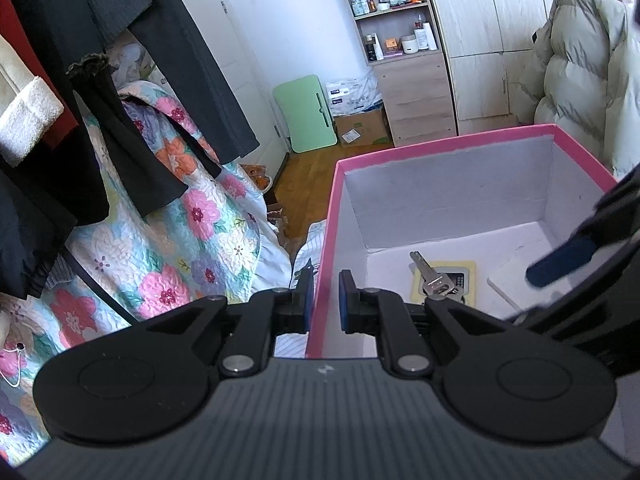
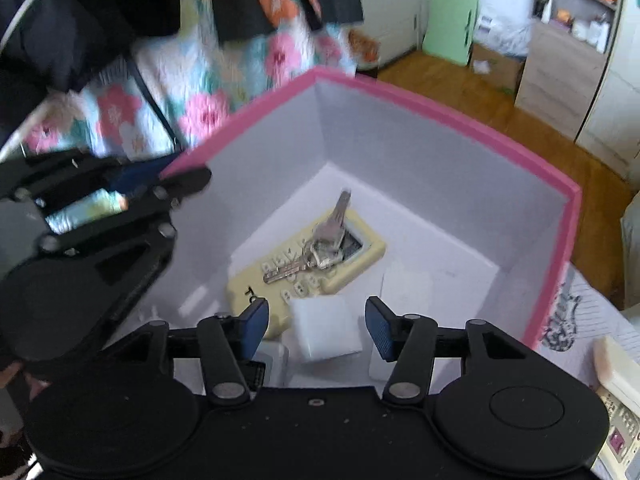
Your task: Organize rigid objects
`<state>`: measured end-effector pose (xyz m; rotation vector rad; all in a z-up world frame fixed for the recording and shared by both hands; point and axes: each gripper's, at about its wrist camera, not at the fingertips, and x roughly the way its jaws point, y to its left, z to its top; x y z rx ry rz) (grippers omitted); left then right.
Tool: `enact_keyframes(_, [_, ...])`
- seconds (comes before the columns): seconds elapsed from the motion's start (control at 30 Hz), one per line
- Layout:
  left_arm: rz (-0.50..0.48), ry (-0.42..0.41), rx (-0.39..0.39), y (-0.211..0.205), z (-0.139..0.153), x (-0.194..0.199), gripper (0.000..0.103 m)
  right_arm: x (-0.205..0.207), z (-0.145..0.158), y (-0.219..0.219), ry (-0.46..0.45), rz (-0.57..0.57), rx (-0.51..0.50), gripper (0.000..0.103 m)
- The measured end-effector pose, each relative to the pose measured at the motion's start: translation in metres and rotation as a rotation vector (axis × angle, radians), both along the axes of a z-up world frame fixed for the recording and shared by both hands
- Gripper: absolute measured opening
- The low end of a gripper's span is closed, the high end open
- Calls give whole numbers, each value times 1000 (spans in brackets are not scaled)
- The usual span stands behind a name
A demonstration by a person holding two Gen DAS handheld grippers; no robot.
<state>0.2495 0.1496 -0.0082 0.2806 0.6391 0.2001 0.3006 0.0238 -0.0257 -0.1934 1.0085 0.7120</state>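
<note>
Bedroom w/ wood floor [image 1: 304, 176], white wall, light wood wardrobe [image 1: 480, 20] and open shelves [image 1: 388, 12] holding bottles & jars. Green folding board [image 1: 308, 114] leans on the wall next to a cardboard box [image 1: 362, 128]. Dark clothes [image 1: 160, 40] hang on the left over a flowered quilt [image 1: 176, 248]; pale puffy jacket [image 1: 580, 68] at right. Striped sheet w/ a print shows beside the box in the right wrist view, plus a cream phone [image 2: 618, 396] at the edge.

Pink box [image 1: 440, 146], white inside, sits open-topped on the bed. Inside on the bottom: a cream calculator [image 2: 316, 264] w/ white keys, a bunch of silver keys [image 2: 324, 240] lying across it, and flat white pieces next to it.

Left gripper [image 1: 325, 294] is clenched on the pink box's near wall, one blue pad outside, one inside. Right gripper [image 2: 316, 328] is over the box interior, pointing down, jaws apart. A white cube [image 2: 326, 330] sits between the pads, gaps on both sides, so not gripped; can't tell if it's lying on the bottom or in the air. It's just beside the calculator's near end.
</note>
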Motion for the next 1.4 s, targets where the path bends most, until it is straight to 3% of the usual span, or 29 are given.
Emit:
enact_keyframes(0.13, [3, 10, -7, 1, 0, 1, 11, -22, 32, -33, -68, -97, 114, 59])
enact_keyframes(0.3, [18, 55, -16, 2, -2, 8, 12, -62, 66, -87, -166, -211, 176, 61])
enact_keyframes(0.4, [8, 85, -42, 3, -2, 11, 19, -77, 72, -123, -194, -297, 198, 62])
enact_keyframes(0.67, [-9, 148, -136, 15, 4, 19, 19, -88, 27, -193, -126, -580, 194, 62])
enact_keyframes(0.83, [-14, 163, -212, 26, 7, 18, 19, -87, -7, -212, -106, -687, 211, 62])
enact_keyframes(0.93, [-3, 151, -238, 30, 8, 17, 17, -88, -16, -209, -129, -682, 223, 62])
enact_keyframes(1.27, [29, 80, -308, 40, 6, 10, 12, -82, -25, -212, -306, -628, 115, 71])
enact_keyframes(1.4, [28, 70, -299, 39, 5, 9, 12, -56, -33, -232, -287, -585, 118, 77])
